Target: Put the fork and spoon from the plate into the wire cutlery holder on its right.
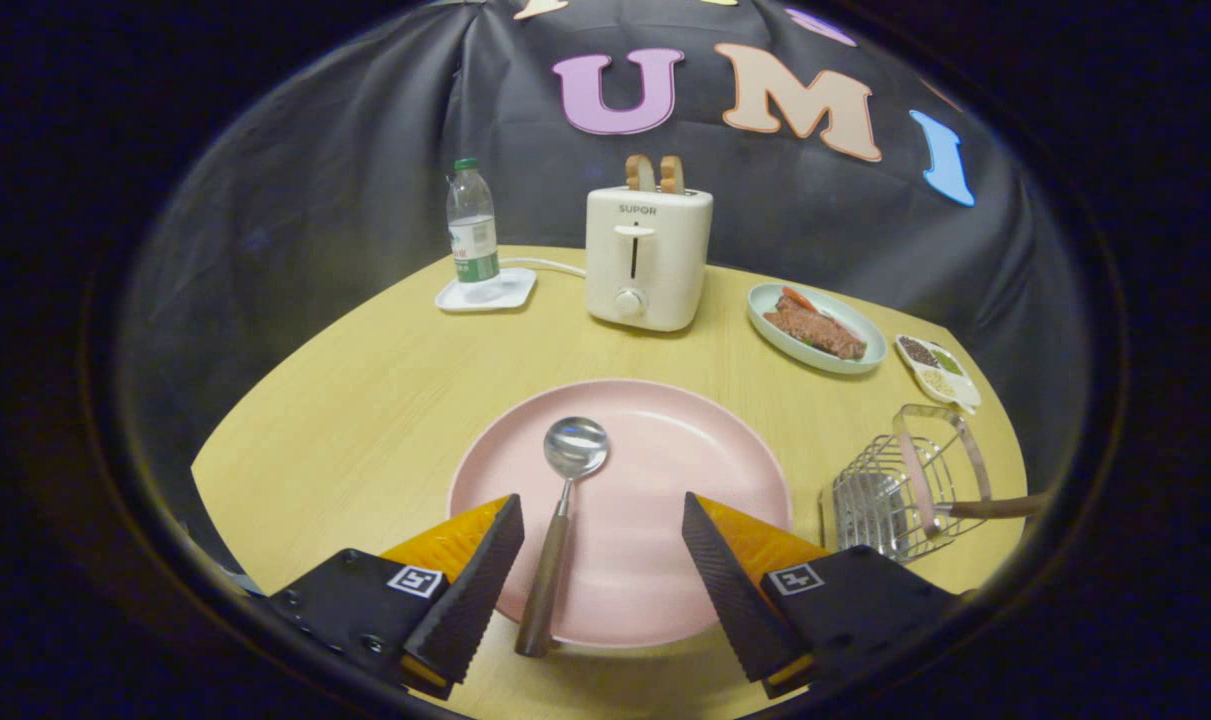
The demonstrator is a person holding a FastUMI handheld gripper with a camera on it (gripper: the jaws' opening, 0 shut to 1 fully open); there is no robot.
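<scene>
The tool (602,560) is gaping wide over the pink plate (705,450), gripping nothing. The spoon (561,520) is lying between its fingers, bowl pointing far, handle overhanging the near rim. Right of the plate, the wire cutlery holder (900,495) is lying tipped, a wooden handle (1000,507) jutting rightward near the desk (365,400) edge, its head hard to make out.
</scene>
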